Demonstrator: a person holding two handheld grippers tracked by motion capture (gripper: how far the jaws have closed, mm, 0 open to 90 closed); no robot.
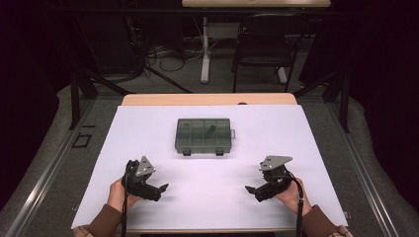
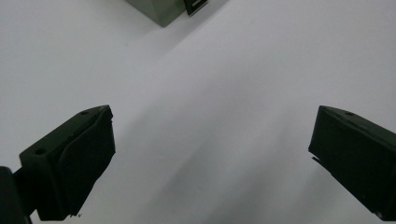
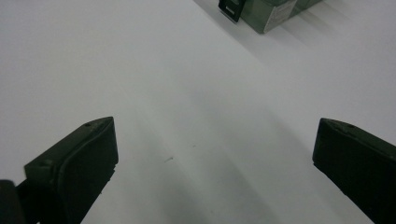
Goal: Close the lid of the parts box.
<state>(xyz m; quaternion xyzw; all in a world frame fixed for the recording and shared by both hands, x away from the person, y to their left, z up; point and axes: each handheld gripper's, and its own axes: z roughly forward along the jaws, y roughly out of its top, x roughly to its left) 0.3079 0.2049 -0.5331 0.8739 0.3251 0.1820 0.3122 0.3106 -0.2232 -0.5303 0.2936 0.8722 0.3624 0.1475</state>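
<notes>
Nearest me, my left gripper [image 1: 157, 189] and right gripper [image 1: 253, 190] rest low on the white worktop [image 1: 316, 168], tips turned toward each other, both with jaws spread wide and holding nothing. Between and beyond them lies bare sheet, then the compartment box [image 1: 204, 135], lid closed, its two dark latches [image 1: 187, 152] on the edge facing me. In the left gripper view a corner of the box [image 2: 161, 10] sits at the top edge; in the right gripper view the other near corner [image 3: 273, 13] shows. My worry: the box looks light, so a one-sided push at a latch could skate it away across the smooth sheet, or a jaw could slip off the small tab.
</notes>
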